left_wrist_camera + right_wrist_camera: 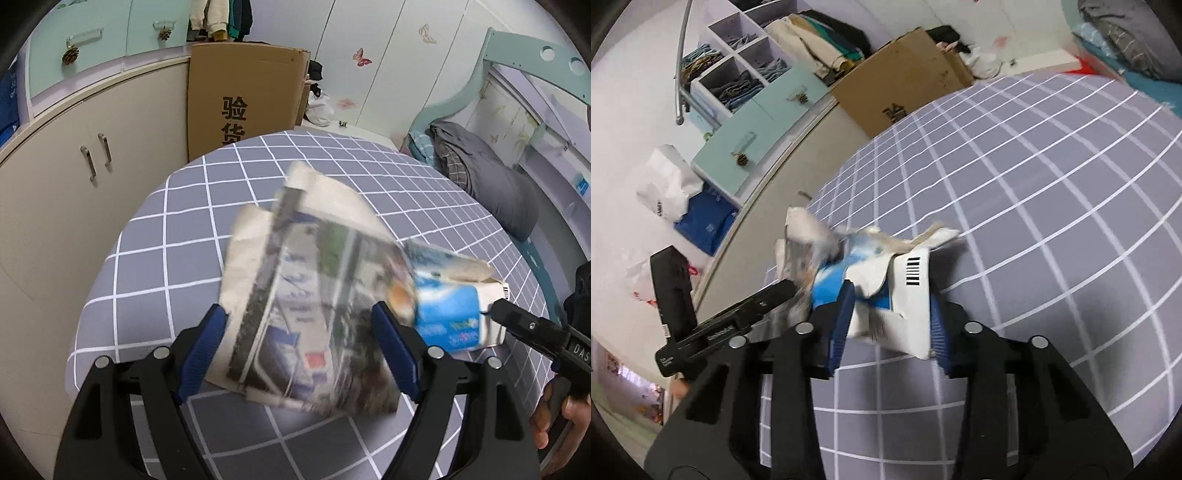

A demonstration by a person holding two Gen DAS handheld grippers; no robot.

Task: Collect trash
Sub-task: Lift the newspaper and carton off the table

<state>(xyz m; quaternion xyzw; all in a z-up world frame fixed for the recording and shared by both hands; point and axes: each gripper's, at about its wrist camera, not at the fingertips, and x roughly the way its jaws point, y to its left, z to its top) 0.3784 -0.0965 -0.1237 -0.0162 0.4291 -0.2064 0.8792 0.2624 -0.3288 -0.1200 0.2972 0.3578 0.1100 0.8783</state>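
The left gripper (301,343) had its fingers clamped on a crumpled newspaper (314,295), and the right gripper (890,325) pinched a torn blue-and-white carton (905,291), both raised above the checked bed (184,240), seemingly for carrying off. Blur hid the print; no bin showed.

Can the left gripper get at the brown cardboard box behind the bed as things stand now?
Probably not. The left gripper is shut on a crumpled newspaper, so it is occupied, and the cardboard box stands beyond the far edge of the bed.
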